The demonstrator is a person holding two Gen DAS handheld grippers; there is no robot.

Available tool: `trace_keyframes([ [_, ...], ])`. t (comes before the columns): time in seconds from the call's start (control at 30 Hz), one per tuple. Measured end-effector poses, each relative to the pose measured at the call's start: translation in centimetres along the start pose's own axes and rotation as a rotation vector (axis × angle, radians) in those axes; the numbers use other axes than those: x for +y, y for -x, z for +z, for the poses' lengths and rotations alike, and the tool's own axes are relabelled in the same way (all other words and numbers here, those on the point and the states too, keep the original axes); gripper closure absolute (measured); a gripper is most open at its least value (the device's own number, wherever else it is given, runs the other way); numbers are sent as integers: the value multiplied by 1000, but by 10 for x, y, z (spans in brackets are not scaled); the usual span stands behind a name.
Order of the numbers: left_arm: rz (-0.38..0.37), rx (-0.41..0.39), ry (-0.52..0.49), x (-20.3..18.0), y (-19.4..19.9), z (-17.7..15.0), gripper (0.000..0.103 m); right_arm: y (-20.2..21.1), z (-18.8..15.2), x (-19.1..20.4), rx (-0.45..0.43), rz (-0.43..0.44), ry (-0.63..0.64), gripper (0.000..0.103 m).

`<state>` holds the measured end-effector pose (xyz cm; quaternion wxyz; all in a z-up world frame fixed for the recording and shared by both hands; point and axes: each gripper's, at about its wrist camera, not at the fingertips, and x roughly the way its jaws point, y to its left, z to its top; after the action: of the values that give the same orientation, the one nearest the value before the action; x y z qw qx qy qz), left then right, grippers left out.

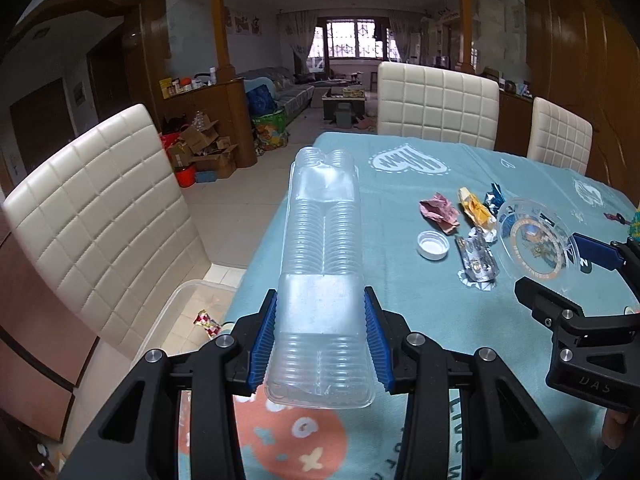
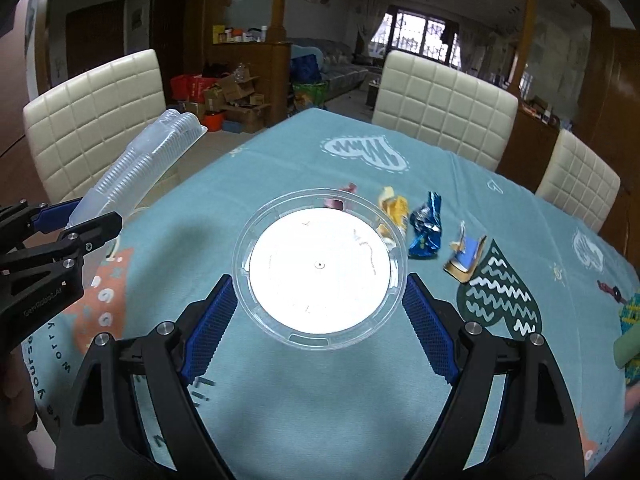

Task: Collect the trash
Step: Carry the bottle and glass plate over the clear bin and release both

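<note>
Two wrist views over a counter (image 2: 304, 412) covered with a light blue printed cloth. Landmark: the round clear lid (image 2: 318, 268), with a white disc at its middle.

Left tool (image 1: 322, 340): jaws part-way closed, both blue ribbed pads pressing the sides of a long clear ribbed plastic tray (image 1: 322, 240). The tray is gripped near its closer end and sticks out forward past the fingers, raised above the cloth. In the right wrist view the same tray (image 2: 136, 172) appears to the left of the lid, slanting up and away.

Right tool (image 2: 318, 320): jaws spread wide, with the round clear lid held between the blue pads, which meet its rim on the left and right. The lid is raised off the cloth. In the left wrist view the lid (image 1: 536, 236) shows a printed round label through the plastic.

Loose trash on the cloth, placed relative to the lid:
- a crumpled pink wrapper (image 1: 438, 214), left of the lid in the left wrist view, partly hidden behind the lid in the right wrist view;
- a yellow wrapper (image 2: 394, 208), just beyond the lid's right rim;
- a blue foil wrapper (image 2: 426, 228), right of the lid;
- a torn blue and gold piece (image 2: 466, 258), further right;
- a white bottle cap (image 1: 432, 245) and a silver foil wrapper (image 1: 478, 264), left of the lid in the left wrist view.

A clear plastic bin (image 1: 180, 312) sits on the floor beyond the counter's left edge, well left of the lid, with a small colourful wrapper (image 1: 207, 322) inside. Cream padded chairs (image 2: 444, 104) surround the counter.
</note>
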<state>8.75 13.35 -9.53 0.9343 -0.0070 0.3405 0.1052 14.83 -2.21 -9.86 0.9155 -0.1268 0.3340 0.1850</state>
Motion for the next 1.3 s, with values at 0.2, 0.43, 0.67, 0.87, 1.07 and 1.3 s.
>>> trace_keyframes([
  [0.2, 44, -18, 54, 39, 10, -10, 62, 8, 12, 44, -27, 23, 80, 20],
  [0.43, 120, -40, 101, 82, 19, -20, 62, 8, 29, 100, -63, 78, 174, 20],
  [0.67, 188, -34, 164, 128, 18, -33, 62, 3, 42, 155, -87, 137, 272, 20],
  [0.87, 218, -5, 224, 162, 12, -41, 62, -1, 55, 186, -126, 168, 335, 20],
  [1.07, 226, 20, 254, 180, -1, -41, 62, -11, 71, 198, -162, 199, 337, 20],
  [1.3, 212, 34, 237, 178, -19, -35, 62, -28, 75, 197, -142, 207, 312, 20],
])
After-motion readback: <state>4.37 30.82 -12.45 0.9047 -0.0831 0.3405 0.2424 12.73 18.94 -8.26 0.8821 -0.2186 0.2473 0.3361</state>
